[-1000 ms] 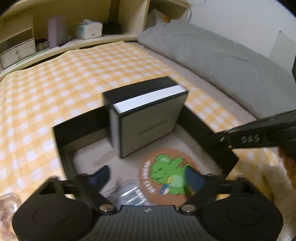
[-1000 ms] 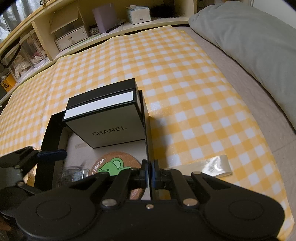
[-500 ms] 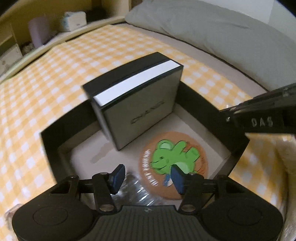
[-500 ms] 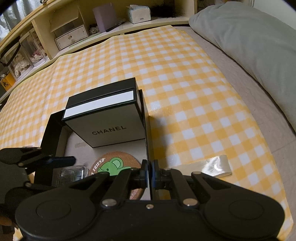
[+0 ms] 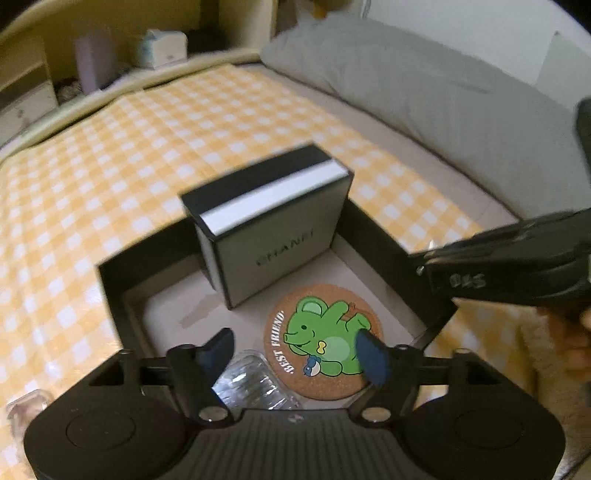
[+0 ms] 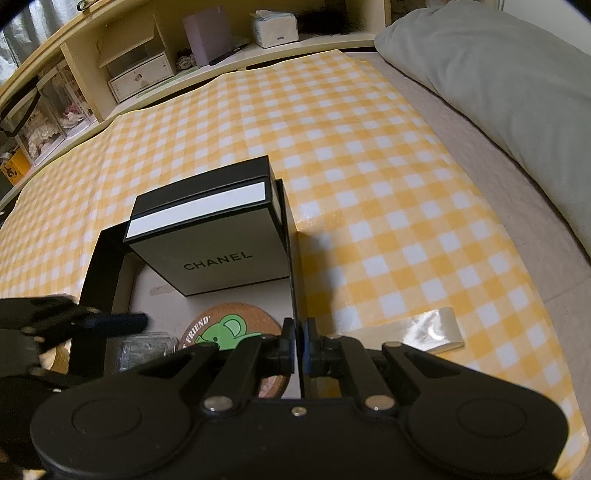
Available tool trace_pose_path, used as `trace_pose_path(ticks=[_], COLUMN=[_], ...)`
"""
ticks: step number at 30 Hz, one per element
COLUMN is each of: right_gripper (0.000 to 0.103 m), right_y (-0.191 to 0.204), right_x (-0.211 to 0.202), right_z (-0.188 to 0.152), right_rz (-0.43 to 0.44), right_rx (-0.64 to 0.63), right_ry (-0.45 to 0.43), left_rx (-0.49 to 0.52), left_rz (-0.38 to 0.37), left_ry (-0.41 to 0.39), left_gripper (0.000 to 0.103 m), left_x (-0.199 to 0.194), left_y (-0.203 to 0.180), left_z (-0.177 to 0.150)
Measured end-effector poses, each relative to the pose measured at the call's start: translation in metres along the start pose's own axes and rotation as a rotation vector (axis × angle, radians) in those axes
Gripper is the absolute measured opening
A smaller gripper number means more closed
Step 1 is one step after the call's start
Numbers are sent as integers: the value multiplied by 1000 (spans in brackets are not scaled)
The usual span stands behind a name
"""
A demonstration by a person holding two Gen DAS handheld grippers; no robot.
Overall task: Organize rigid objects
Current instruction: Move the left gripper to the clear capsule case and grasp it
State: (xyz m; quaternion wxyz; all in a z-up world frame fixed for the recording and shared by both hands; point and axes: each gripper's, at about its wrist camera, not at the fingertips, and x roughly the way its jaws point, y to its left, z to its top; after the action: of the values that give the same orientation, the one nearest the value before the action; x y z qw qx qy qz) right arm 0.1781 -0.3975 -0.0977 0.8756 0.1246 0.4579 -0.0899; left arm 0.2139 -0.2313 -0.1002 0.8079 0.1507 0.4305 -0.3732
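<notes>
An open black tray (image 5: 110, 280) lies on the yellow checked cloth. In it a white and black Chanel box (image 5: 273, 240) stands upright at the back. A cork coaster with a green bear (image 5: 321, 332) lies flat in front, with a clear plastic container (image 5: 251, 384) to its left. My left gripper (image 5: 295, 349) hovers above the container and the coaster's edge; its jaws are opening and nothing is between them. My right gripper (image 6: 297, 332) is shut on the tray's right wall (image 6: 293, 258). The left view shows the right gripper (image 5: 436, 266) from the side.
A grey pillow (image 5: 424, 85) runs along the right side. A shiny strip of tape (image 6: 424, 332) lies on the cloth right of the tray. Shelves with a tissue box (image 6: 275, 22) and drawers stand behind. A small clear item (image 5: 26, 402) sits at the lower left.
The left gripper's jaws narrowed, then spread again, and it rose a little above the container. The right gripper kept its hold on the tray wall without moving.
</notes>
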Motion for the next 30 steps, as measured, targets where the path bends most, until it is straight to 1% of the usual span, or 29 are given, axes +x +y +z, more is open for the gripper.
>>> trace_pose_path(ticks=[2, 3, 5, 7, 13, 17, 21, 24, 30], right_gripper=[5, 5, 5, 5, 5, 5, 4, 4, 4], right_y=[0, 0, 0, 1, 0, 1, 2, 2, 4], right_x=[0, 0, 0, 0, 0, 0, 0, 0, 0], right_z=[0, 0, 0, 0, 0, -1, -2, -2, -2], right_rz=[0, -1, -4, -8, -11, -16, -19, -19, -30], right_rx=[-1, -2, -5, -11, -26, -29, -43, -48, -65], right_ry=[0, 0, -1, -3, -8, -9, -13, -15, -13], left_rx=[0, 0, -4, -13, -4, -33, -96, -162, -366], left_rz=[8, 12, 24, 44, 94, 118, 159, 197, 287], left_ry=[-26, -37, -57, -83, -128, -168, -216, -250, -299], left_gripper=[86, 87, 97, 101, 103, 103, 103, 103, 103], left_x=[-17, -24, -41, -57, -99, -128, -150, -163, -173], left_y=[0, -1, -2, -4, -3, 2, 14, 30, 83], left_z=[-1, -1, -4, -7, -20, -33, -44, -52, -65])
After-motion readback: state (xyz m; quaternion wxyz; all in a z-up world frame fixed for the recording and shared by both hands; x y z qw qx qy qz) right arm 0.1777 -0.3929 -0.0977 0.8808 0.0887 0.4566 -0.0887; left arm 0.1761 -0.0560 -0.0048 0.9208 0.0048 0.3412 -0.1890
